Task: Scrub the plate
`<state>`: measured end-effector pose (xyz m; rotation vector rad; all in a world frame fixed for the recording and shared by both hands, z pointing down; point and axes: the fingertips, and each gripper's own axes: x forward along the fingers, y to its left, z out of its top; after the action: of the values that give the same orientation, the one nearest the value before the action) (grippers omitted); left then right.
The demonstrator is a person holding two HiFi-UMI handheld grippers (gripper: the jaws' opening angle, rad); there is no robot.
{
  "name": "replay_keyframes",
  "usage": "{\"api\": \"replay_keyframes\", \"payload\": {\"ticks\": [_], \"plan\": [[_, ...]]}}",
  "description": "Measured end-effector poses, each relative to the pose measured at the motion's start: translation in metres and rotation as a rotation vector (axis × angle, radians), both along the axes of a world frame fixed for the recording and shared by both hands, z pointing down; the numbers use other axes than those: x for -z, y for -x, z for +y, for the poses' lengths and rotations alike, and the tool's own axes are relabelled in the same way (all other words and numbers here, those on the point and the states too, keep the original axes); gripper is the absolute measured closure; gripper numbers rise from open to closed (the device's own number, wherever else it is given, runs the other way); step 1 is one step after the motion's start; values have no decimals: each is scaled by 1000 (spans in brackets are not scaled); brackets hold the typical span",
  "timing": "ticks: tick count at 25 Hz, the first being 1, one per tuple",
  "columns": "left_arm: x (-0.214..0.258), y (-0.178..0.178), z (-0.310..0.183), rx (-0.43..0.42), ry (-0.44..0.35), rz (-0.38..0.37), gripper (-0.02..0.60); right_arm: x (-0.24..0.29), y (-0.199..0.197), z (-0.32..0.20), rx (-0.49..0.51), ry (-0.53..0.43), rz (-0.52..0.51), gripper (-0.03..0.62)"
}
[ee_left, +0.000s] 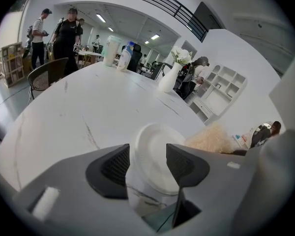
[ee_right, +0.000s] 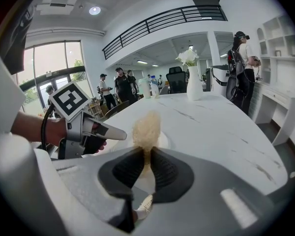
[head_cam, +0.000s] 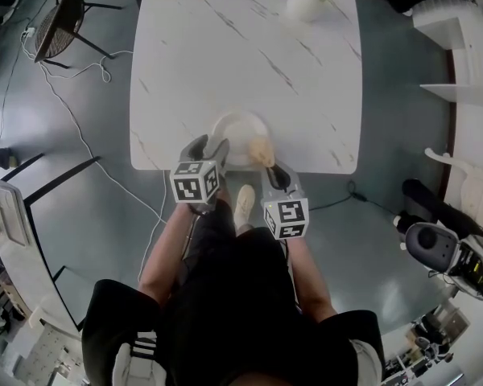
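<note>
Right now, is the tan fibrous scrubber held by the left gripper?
No, the tan fibrous scrubber sits pinched in the right gripper.

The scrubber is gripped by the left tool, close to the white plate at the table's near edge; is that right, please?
Not quite: the scrubber is gripped by the right tool, as the right gripper view shows. It is close to the white plate at the table's near edge.

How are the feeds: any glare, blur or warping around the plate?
Head view: even light, no glare, white plate low-contrast on the marble table. Left gripper view: fisheye bending, dark corners, plate sharp. Right gripper view: same warping, bright windows at left, fibrous scrubber sharp.
</note>
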<state>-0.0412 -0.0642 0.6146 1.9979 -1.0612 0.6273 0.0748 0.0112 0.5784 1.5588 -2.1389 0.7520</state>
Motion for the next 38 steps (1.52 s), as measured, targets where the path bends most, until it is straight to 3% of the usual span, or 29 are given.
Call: {"api": "replay_keyframes", "payload": {"ticks": [3,7,11,22,26,31,38], "plan": [[6,3,1,9,-15,-6,354,5,0,1,6,-12,4,551],[16,9,3,21,-46,-24,438,17,-1,-1,10,-40,10,551],[29,12,6,23,-86,-50,477,35,-1,-4,34,-86,39,551],[101,9,27,-6,-277,-117,576,107,-8,0,49,-230,71,551],[132,6,38,-35,-356,-129,577,135,-11,6,43,-290,78,551],[177,3,58,-28,-442,-57,577,179,-14,22,39,-396,76,551],[225,2,92,-33,-543,-37,577,220,-26,61,12,-475,74,551]]}}
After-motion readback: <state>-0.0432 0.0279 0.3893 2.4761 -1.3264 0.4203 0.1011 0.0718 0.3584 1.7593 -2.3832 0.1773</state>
